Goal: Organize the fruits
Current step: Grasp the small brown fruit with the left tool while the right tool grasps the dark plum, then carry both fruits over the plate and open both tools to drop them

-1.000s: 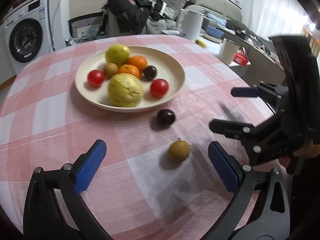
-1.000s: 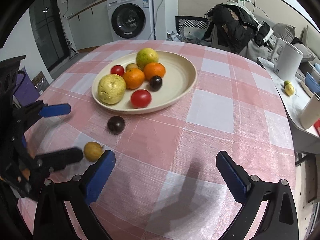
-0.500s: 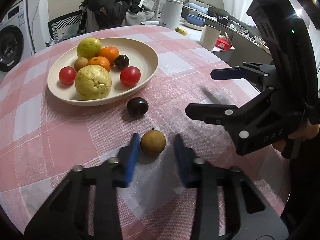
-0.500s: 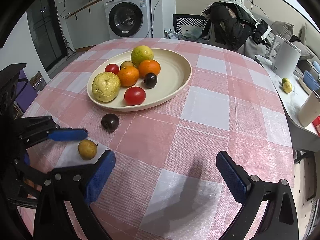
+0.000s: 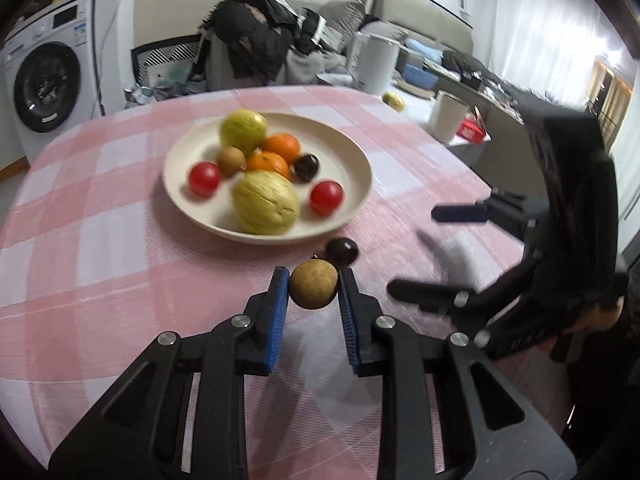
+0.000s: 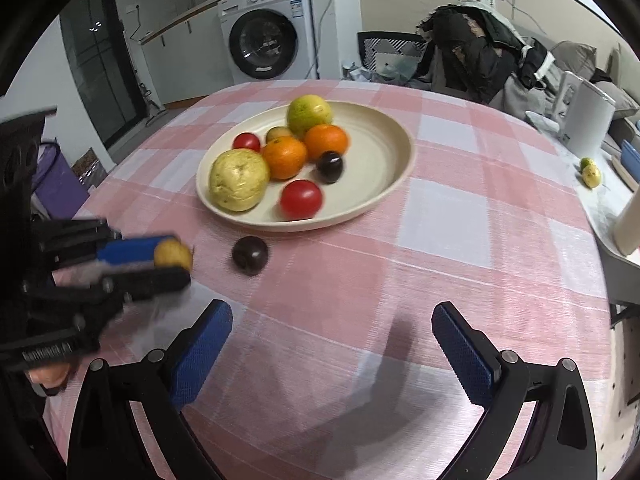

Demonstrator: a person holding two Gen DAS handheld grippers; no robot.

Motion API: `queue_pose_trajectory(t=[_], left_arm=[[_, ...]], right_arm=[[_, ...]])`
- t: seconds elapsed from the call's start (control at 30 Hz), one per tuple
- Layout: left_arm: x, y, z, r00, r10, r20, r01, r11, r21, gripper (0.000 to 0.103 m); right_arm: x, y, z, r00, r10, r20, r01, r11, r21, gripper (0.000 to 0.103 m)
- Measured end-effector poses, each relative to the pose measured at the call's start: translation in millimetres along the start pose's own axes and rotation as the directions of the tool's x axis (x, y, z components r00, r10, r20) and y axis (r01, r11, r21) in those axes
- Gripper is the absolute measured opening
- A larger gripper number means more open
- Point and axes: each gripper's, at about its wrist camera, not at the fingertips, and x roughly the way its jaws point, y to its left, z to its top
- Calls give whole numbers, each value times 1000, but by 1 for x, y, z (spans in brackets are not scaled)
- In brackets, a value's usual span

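Observation:
My left gripper (image 5: 313, 288) is shut on a small brown round fruit (image 5: 313, 285) and holds it a little above the pink checked tablecloth; the fruit also shows in the right wrist view (image 6: 173, 255). A dark plum (image 5: 341, 250) lies on the cloth just beyond it, near the rim of the cream plate (image 5: 352, 152). The plate holds several fruits: two yellow-green guavas, two oranges, two red tomatoes, a dark plum and a small brown fruit. My right gripper (image 6: 332, 340) is open and empty over the cloth, to the right of the left gripper.
The round table's edge curves close on the right, with a side counter beyond holding a white kettle (image 6: 588, 120), a cup (image 5: 450, 116) and yellow fruits (image 6: 591, 174). A washing machine (image 6: 272, 28) and a chair piled with clothes (image 6: 472, 40) stand behind the table.
My left gripper has closed on the brown fruit and lifted it off the cloth, moving toward the plate. The right gripper has stayed open and shifted slightly.

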Motion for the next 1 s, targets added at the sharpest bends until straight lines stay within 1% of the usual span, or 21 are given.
queue_pose_trajectory(t=[0.13,0.2,0.27,0.3,0.37,0.5,0.53,0.57,0.6,0.63,0.67,0.73,0.83,1.0], left_arm=[[-10,13,4,999,26,25,-26,1000,-18,22],[-14,19,6,999,39,36,-38,999,-21,22],[-16,22,8,998,46,41,-45,999,-27,22],[-18,24,8,998,51,44,-50,998,-30,22],[-21,27,8,997,61,53,-59,998,-33,22],[-22,32,9,996,74,57,-71,997,-42,22],[-23,33,9,996,72,57,-69,997,-45,22],[-23,33,9,996,70,57,-67,997,-47,22],[-24,34,9,996,70,60,-67,997,-47,22],[-24,34,9,995,73,62,-71,996,-46,22],[-24,34,9,995,78,63,-75,996,-45,22],[-24,34,9,995,79,63,-76,996,-50,22],[-25,35,9,995,82,65,-79,996,-51,22],[-24,35,9,994,86,66,-83,995,-52,22]], right_arm=[[11,21,4,1000,18,-6,-19,999,-42,100],[16,29,5,1000,23,-8,-24,998,-63,94],[22,37,8,1000,18,-22,-20,996,-87,81],[25,40,9,999,16,-30,-19,995,-97,78],[29,47,12,999,-4,-32,0,993,-120,76],[33,56,16,1000,0,-18,-3,990,-142,63],[35,58,17,1000,3,-15,-5,990,-143,58],[35,59,17,1000,3,-9,-4,989,-146,55],[35,59,17,1000,3,-7,-4,989,-147,50],[35,60,18,1000,5,-3,-6,989,-146,43],[35,61,19,1000,4,-1,-4,989,-146,41],[35,61,19,1000,5,2,-4,990,-143,31],[33,57,18,1000,6,2,-6,991,-132,26],[27,54,16,1000,16,6,-15,992,-126,26]])
